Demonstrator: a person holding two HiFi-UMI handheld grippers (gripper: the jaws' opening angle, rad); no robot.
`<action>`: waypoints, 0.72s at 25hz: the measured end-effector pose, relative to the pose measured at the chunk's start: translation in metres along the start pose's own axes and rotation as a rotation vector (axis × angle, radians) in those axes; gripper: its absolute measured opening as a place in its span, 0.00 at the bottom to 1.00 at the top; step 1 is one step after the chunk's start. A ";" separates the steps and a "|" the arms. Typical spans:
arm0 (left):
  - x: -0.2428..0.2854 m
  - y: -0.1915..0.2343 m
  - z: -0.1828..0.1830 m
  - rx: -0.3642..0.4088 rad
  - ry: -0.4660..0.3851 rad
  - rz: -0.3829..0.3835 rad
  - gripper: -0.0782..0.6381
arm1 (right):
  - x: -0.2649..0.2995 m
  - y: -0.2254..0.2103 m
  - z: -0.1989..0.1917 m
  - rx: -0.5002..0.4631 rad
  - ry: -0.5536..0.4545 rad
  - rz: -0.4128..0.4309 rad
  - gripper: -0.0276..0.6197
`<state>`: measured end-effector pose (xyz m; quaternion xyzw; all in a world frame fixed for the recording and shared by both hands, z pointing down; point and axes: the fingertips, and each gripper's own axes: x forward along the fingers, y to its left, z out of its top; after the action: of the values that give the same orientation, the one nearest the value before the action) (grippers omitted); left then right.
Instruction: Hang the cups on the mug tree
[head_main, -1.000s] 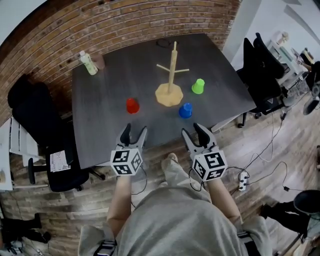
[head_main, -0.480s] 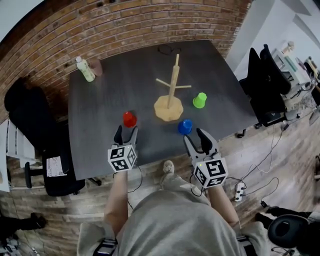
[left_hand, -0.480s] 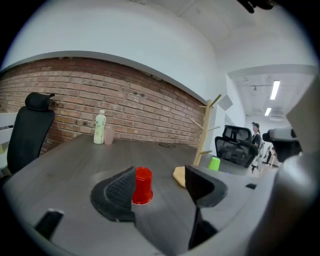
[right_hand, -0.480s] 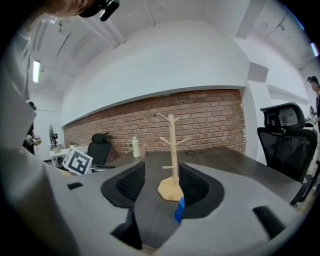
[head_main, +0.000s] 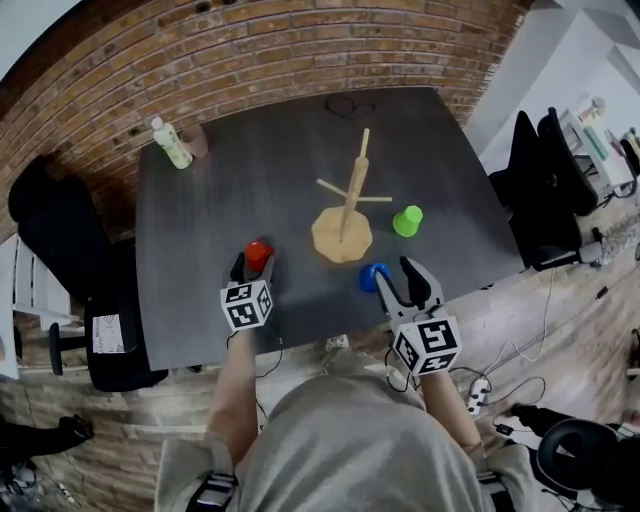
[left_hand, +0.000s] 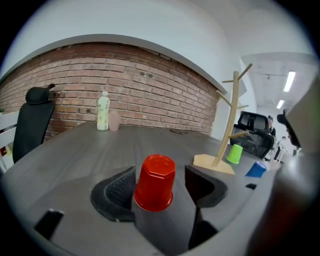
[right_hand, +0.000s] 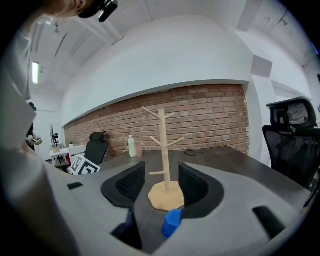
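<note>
Surface (head_main: 220, 200): dark grey, wood-grain finish, matte.

Mug tree (head_main: 345, 215): pale wood, flat many-sided base, slim round pole with long axis vertical, thin pegs angled upward. All pegs are bare.

Red cup (left_hand: 155, 182): smooth plastic, tapered, eight-sided closed end. It is stood mouth-down on the surface, closed end up, long axis vertical, near the front edge and left of the tree base.

Left hand-held gripper (left_hand: 160, 175): jaws are spread wide and set around the red cup. The ribbed black pad on the left is just beside the cup wall; a clear gap is seen at the right pad. The cup is bracketed, not clamped.

Blue cup (right_hand: 172, 223): same tapered plastic shape, mouth-down on the surface, just in front of the tree base on its right side.

Right hand-held gripper (right_hand: 161, 182): jaws are wide apart and nothing is held. It is pointed at the tree, whose pole is framed between the pads. The blue cup is seen low in the gap, nearer the right jaw; contact cannot be made out.

Green cup (head_main: 407, 220): plastic, mouth-down, to the right of the tree base, well apart from both hand-held grippers.

A pale bottle (head_main: 172, 143) is stood upright at the far left corner, before a red brick wall (head_main: 250, 50).
</note>
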<state>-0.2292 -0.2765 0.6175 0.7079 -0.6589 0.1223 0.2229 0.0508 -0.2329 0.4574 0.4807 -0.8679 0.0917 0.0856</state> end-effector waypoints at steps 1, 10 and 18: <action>0.004 0.001 -0.002 0.000 0.012 0.005 0.51 | 0.003 -0.003 0.000 -0.001 0.003 0.002 0.36; 0.027 0.008 -0.011 0.022 0.064 0.031 0.48 | 0.022 -0.017 -0.006 0.008 0.038 0.013 0.36; 0.026 -0.001 0.002 0.044 0.036 0.018 0.46 | 0.025 -0.019 -0.007 0.007 0.035 0.035 0.36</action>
<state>-0.2263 -0.3007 0.6277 0.7042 -0.6584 0.1516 0.2180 0.0539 -0.2617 0.4711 0.4641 -0.8741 0.1049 0.0975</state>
